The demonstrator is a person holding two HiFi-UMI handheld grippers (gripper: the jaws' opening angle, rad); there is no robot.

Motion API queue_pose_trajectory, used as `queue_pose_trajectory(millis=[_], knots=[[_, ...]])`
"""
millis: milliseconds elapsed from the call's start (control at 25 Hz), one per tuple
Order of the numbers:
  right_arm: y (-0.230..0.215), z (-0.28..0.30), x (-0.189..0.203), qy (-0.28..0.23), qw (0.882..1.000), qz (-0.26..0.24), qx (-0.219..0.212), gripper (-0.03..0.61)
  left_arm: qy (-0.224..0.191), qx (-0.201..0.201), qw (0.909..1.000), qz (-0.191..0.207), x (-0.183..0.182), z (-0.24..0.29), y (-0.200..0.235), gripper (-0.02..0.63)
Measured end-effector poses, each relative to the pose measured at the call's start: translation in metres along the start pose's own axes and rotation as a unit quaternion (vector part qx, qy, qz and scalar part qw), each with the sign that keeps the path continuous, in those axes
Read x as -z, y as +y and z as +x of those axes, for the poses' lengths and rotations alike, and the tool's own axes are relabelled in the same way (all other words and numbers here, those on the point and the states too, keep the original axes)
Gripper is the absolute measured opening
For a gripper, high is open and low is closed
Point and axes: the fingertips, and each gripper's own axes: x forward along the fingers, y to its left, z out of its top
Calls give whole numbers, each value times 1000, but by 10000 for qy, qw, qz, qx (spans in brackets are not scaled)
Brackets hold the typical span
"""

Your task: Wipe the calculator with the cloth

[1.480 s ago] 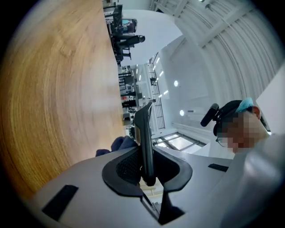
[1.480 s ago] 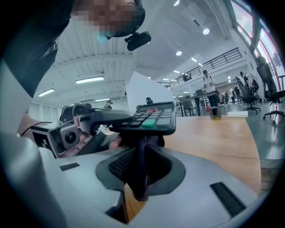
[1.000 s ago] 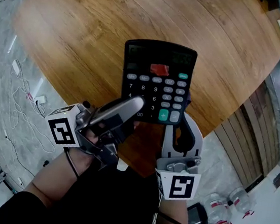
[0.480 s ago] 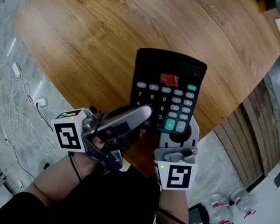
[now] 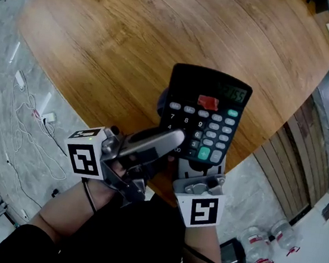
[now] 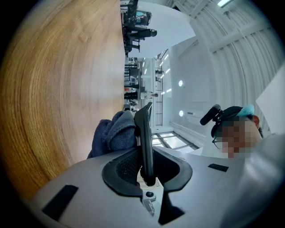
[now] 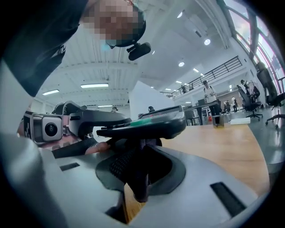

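My right gripper (image 5: 201, 164) is closed on the near edge of the black desk calculator with grey keys (image 5: 206, 112). It holds the calculator up over the near rim of the round, wood-grained table (image 5: 117, 37). In the right gripper view the calculator sits edge-on just above my jaws, keys facing up and the table running away behind it. From the head view its display end points away from me and a little to the right. A red patch (image 5: 208, 102) sits under the display, and a green key (image 5: 204, 154) is in the row nearest my right gripper.

My left gripper (image 5: 174, 139) comes in from the lower left, its marker cube (image 5: 84, 158) turned outward. Its tip lies over the calculator's near left corner, across the lowest keys there. In the left gripper view those jaws are pressed together with no gap, pinching a bunched dark blue-grey cloth (image 6: 113, 133). The cloth bulges out on the table side of the jaws. From the head view the gripper covers the cloth, so I cannot tell how much of it touches the keys.

The two grippers sit just beside each other at the calculator's near end, the left one angled across and the right one pointing straight up the calculator's length. Beyond the table edge on my left, white cables (image 5: 26, 109) trail over the grey floor.
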Motion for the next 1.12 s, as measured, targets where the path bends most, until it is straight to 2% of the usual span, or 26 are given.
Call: queue_pose_trajectory(millis=[120,240,440,560,720,1000,1120], knots=[[-14,-15,-6,-91,9998,-47,197,66,65,-98,9999,107,8,4,-2,69],[-42,-32,-12,-239,9981,-34,571,65,31,-157,9997,194,11,9,-3,69],[-101,-66,-12,-282,9895,122,1409,65,-160,-178,9997,112,12,10,-3,69],[-115,-67,-6,-223,9864,140,1623,65,-189,-105,9998,-38,12,9,-2,69],[-92,-42,-1,-172,9898,36,1411,66,-82,25,9998,-180,11,10,-7,69],[-16,5,-2,-294,9982,27,525,64,101,183,9992,-341,11,11,-10,69],[-10,3,-4,-330,9985,104,423,64,64,164,9992,-346,10,10,-10,69]])
